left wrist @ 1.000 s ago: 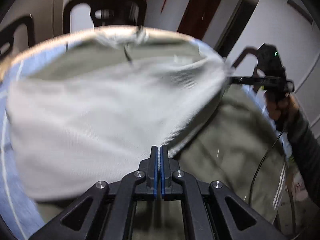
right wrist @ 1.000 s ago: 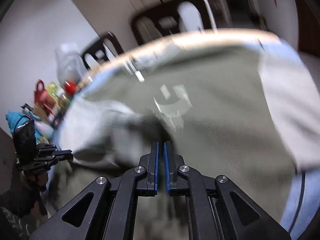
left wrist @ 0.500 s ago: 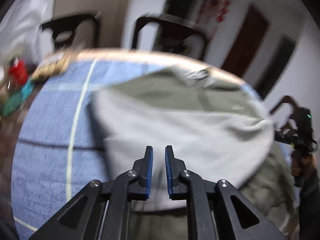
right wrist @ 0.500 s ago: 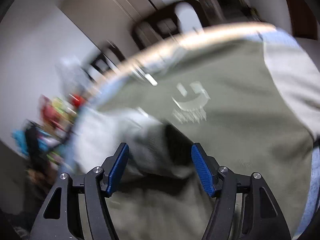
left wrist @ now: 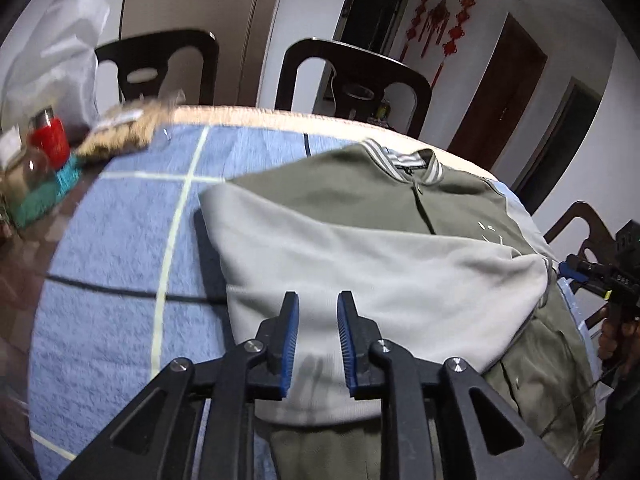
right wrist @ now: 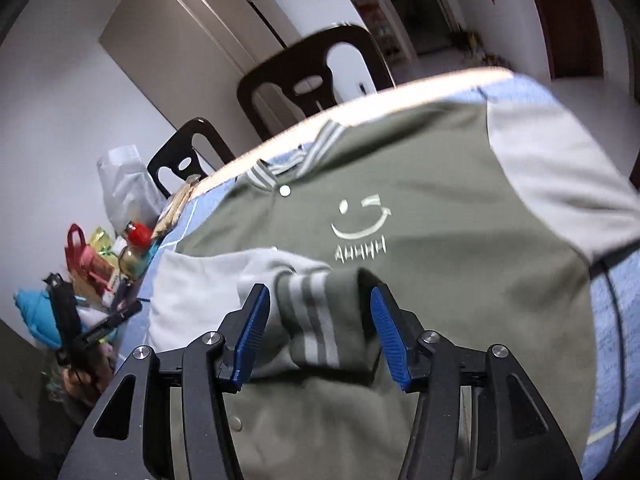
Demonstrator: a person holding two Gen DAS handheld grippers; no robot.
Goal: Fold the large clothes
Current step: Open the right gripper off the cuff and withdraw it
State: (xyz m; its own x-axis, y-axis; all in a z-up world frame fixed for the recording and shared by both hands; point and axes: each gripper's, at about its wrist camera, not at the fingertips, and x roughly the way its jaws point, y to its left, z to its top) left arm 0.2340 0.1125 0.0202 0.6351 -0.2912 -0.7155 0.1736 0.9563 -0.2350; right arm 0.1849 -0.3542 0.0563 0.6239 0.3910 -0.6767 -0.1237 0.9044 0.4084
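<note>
An olive jacket with pale grey sleeves lies face up on a blue checked cloth over the table, collar toward the far edge. One grey sleeve is folded across the chest. Its striped cuff lies loose between the right gripper's opening jaws, unpressed. The left gripper is opening too, empty above the sleeve. Best now: lift both clear without dragging fabric, then fold the other sleeve to match.
</note>
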